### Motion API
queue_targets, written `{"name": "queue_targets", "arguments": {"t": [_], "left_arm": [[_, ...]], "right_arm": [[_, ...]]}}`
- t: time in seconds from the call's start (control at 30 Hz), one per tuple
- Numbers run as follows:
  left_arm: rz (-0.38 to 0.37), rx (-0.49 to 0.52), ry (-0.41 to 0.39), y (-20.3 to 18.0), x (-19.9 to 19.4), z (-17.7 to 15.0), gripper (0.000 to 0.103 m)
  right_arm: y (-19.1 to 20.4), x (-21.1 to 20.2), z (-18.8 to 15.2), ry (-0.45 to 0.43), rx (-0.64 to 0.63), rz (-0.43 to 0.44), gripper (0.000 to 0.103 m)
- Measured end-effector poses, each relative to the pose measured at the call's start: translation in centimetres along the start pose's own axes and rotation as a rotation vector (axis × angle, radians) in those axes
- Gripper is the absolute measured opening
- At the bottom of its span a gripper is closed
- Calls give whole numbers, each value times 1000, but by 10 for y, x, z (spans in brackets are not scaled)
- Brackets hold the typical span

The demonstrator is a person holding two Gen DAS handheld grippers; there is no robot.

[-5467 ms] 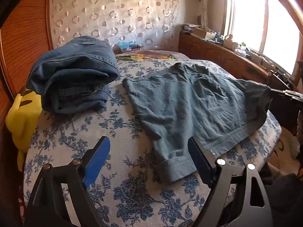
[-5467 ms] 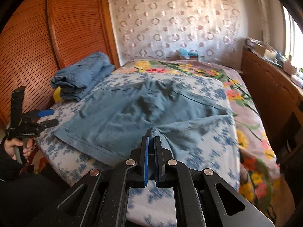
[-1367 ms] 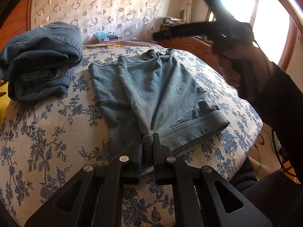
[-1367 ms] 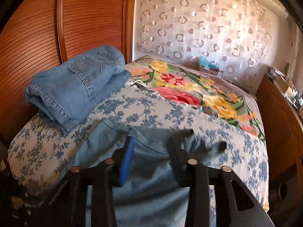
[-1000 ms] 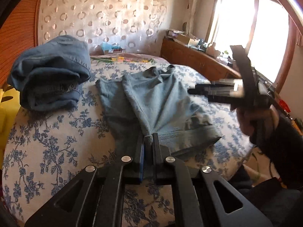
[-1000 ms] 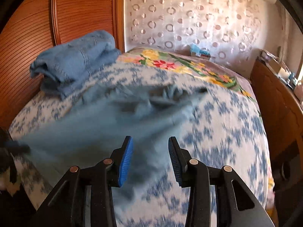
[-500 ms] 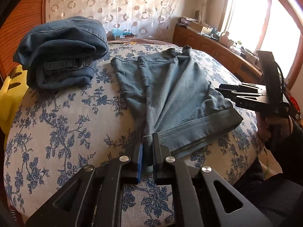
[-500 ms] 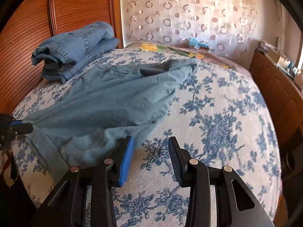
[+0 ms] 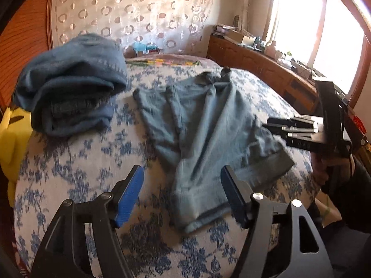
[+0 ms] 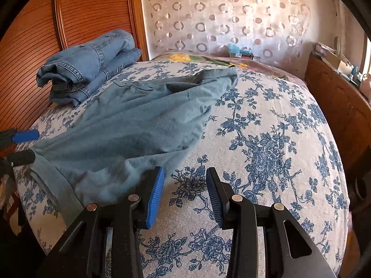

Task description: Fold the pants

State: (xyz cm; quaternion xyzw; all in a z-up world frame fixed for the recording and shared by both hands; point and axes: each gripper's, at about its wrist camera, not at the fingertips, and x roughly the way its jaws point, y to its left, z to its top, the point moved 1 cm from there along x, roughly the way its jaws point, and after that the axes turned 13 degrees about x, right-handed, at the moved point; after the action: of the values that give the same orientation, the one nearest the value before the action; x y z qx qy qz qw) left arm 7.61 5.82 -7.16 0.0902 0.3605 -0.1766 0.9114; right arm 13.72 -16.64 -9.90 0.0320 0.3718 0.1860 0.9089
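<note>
Pants [image 9: 208, 134] lie folded lengthwise on the bed [image 9: 76, 169], cuff end nearest. Left gripper [image 9: 180, 192]: jaws just spread, cuff between them, unpinched. Right gripper [image 10: 184, 192]: jaws apart, empty, pants at ten o'clock. Folded jeans [image 10: 90, 64] beyond.

text: none legible | labels: none | brands: none | numbers: none

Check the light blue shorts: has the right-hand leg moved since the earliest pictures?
Yes. The shorts are now folded in half, that leg lying over the other one, nearer the folded jeans than before.
</note>
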Motion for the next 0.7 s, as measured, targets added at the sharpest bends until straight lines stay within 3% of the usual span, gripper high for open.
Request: {"name": "queue_targets", "arguments": {"t": [0.2, 0.33, 0.7], "left_arm": [[25, 40, -22, 2, 9, 27, 70], [-40, 49, -21, 7, 27, 46, 70], [-23, 157, 56, 4, 83, 91, 63]], "right_arm": [[-1, -3, -2, -12, 8, -2, 40], [-2, -5, -3, -20, 9, 2, 40], [-5, -6, -3, -31, 17, 10, 40]]}}
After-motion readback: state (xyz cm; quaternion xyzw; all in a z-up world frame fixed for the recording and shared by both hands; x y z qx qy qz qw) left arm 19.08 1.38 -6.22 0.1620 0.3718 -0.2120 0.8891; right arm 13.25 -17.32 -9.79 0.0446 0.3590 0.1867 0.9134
